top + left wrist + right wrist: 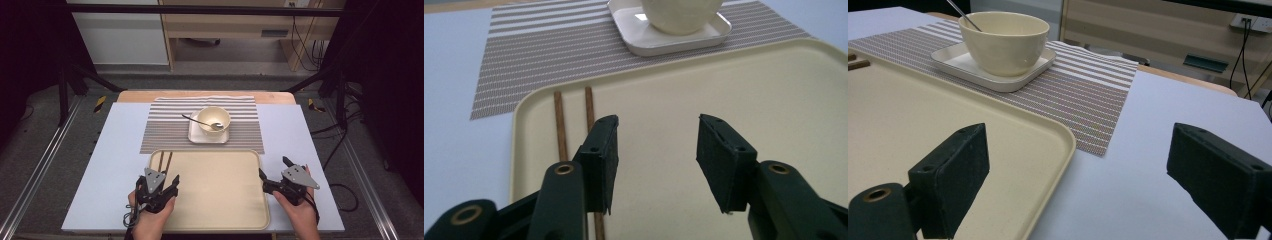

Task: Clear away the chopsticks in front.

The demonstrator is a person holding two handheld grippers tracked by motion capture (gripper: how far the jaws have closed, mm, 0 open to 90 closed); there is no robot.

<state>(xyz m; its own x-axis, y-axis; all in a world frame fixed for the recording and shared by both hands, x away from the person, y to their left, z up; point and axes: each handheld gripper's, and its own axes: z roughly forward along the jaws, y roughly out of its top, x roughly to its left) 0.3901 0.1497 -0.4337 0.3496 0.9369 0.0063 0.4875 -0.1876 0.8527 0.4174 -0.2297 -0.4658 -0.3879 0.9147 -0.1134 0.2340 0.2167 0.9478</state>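
At the nine o'clock edge of the tray [215, 200], two brown chopsticks [165, 161] are lying side by side, their far ends pointing toward twelve o'clock. I am holding my left claw [169, 181] just over them, at about seven o'clock of the tray. In the left gripper view the chopsticks [574, 120] are running beneath the claw's [657, 145] left jaw; the pads are standing apart with only bare tray [774, 100] between them, gripping nothing.

My right claw [273, 168] is hovering at the tray's four o'clock rim, its jaws spread wide and holding nothing. In the right gripper view one jaw is hanging over the tray [948, 115] and the other over the pale desk [1158, 120], with the tray's rounded corner sitting between them.

Beyond the tray, toward twelve o'clock, a striped placemat [165, 127] is lying on the desk [120, 150], its near edge touching the tray's far rim. On the mat a square white plate [196, 136] is carrying a cream bowl [214, 120], and a metal spoon [197, 121] is resting in the bowl with its handle sticking out toward ten o'clock.
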